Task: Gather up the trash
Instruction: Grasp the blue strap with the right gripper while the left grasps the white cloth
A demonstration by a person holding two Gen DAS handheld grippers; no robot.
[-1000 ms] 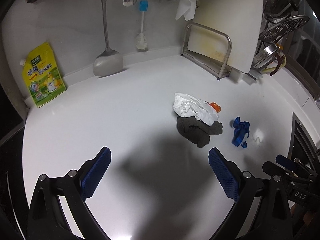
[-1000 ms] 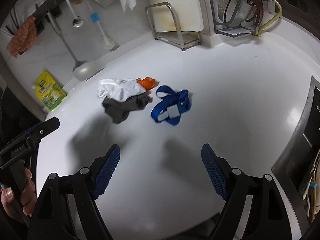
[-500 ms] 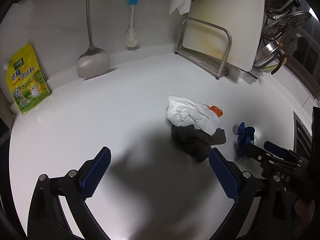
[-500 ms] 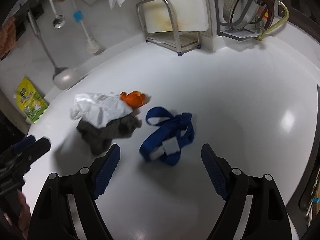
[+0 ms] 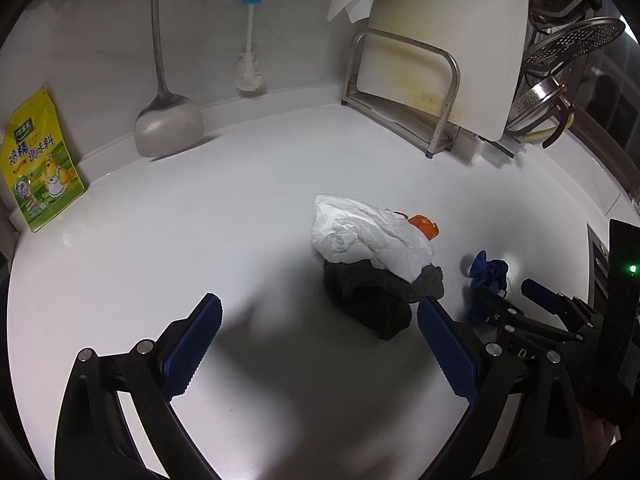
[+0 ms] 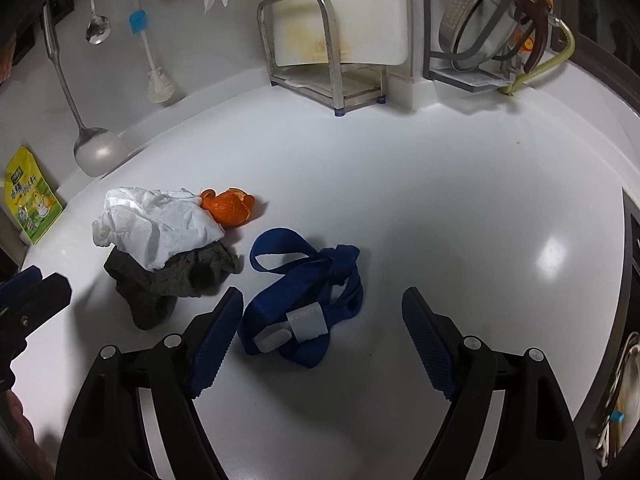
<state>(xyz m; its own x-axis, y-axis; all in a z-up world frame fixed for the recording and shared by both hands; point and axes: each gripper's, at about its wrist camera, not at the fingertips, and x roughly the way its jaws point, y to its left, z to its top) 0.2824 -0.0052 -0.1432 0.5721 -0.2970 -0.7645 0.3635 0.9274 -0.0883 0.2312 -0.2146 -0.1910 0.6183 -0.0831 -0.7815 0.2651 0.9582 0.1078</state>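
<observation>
The trash lies in one loose cluster on the white countertop (image 6: 460, 208), and the crumpled white paper towel (image 6: 160, 228) serves as the landmark. Under its near edge, touching it, sits a dark grey rag (image 6: 168, 280). At its far right corner, touching or nearly so, lies a piece of orange peel (image 6: 228, 210). To its right and nearer the camera, just beside the rag, lies a tangled blue strap (image 6: 304, 296) with a white tab.

The right gripper (image 6: 322, 336) hovers over the strap with its fingers spread wide and empty, the strap lying between them. The left gripper (image 5: 318, 344) is likewise released and holds nothing; it points at the rag, near side of the paper towel, with its right finger close to the rag's edge.

Several things could go wrong. The strap is a limp tangle of loops, so a pinch on one loop would probably leave the rest trailing, and the trailing part could snag the rag or drag the peel. The left finger's closeness to the rag could push the pile instead of grasping it, sliding the towel off. The two grippers work close together and may collide. The peel is small and half hidden by the towel in the left wrist view, so it is easily left behind.
</observation>
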